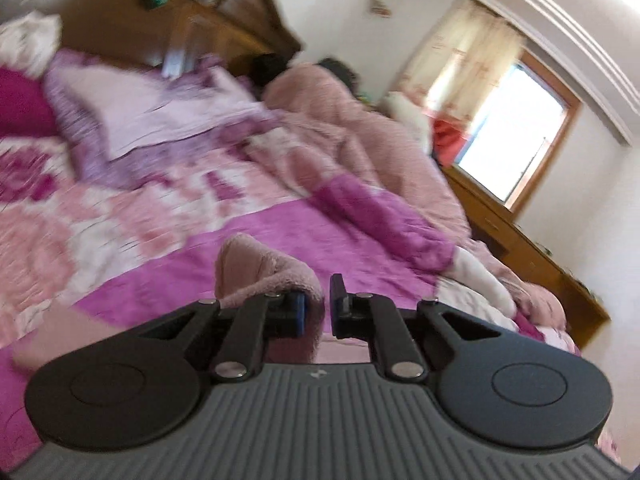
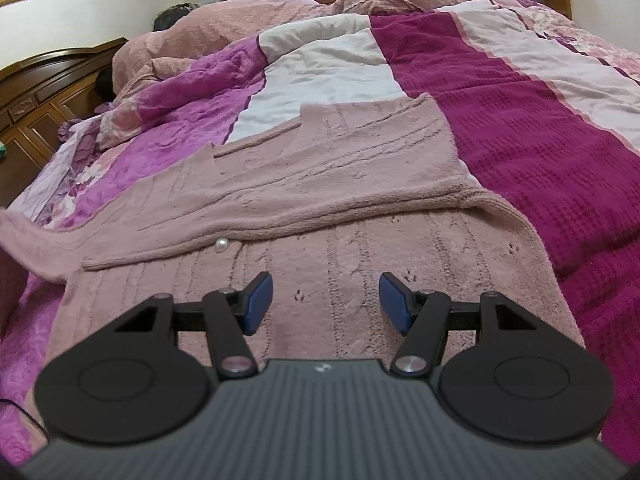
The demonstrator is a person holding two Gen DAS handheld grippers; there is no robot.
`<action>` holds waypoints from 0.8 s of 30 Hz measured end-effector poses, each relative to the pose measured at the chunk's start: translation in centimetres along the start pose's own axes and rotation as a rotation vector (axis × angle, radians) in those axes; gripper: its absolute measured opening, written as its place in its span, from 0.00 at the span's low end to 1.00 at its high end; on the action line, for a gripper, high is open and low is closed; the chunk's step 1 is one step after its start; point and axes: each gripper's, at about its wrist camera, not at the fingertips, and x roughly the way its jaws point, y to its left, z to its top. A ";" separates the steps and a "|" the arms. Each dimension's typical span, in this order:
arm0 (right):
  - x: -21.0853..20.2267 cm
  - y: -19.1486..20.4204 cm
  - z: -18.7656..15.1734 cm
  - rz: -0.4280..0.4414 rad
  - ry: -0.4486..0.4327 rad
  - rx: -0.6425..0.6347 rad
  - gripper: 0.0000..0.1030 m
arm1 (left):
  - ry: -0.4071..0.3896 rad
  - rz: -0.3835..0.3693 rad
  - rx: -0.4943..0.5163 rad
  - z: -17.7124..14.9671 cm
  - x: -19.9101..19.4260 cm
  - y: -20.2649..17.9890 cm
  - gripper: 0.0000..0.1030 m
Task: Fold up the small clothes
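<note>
I see a dusty-pink cable-knit cardigan point(image 2: 320, 200) with a pearl-white button point(image 2: 221, 245), lying on my magenta, white and floral-pink bedspread point(image 2: 520, 128); blue pads point(image 2: 260, 300).

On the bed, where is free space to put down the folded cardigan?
Free: the dark magenta stripe right of the pink cardigan, and the white patch beyond it. Crowded: the far left, where the rumpled pink blanket piles up by the headboard.
</note>
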 end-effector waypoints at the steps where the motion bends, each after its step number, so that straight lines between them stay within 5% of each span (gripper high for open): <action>1: 0.0 0.0 0.0 0.001 0.000 0.001 0.61 | 0.001 -0.015 0.025 0.1 0.0 -1.3 0.12; 13: -0.4 -0.9 -0.2 0.010 -0.018 0.038 0.61 | 0.066 -0.176 0.215 -3.5 1.0 -13.1 0.12; 24: -0.6 -2.2 -0.3 0.007 -0.026 0.080 0.61 | 0.238 -0.218 0.415 -13.4 5.3 -20.8 0.12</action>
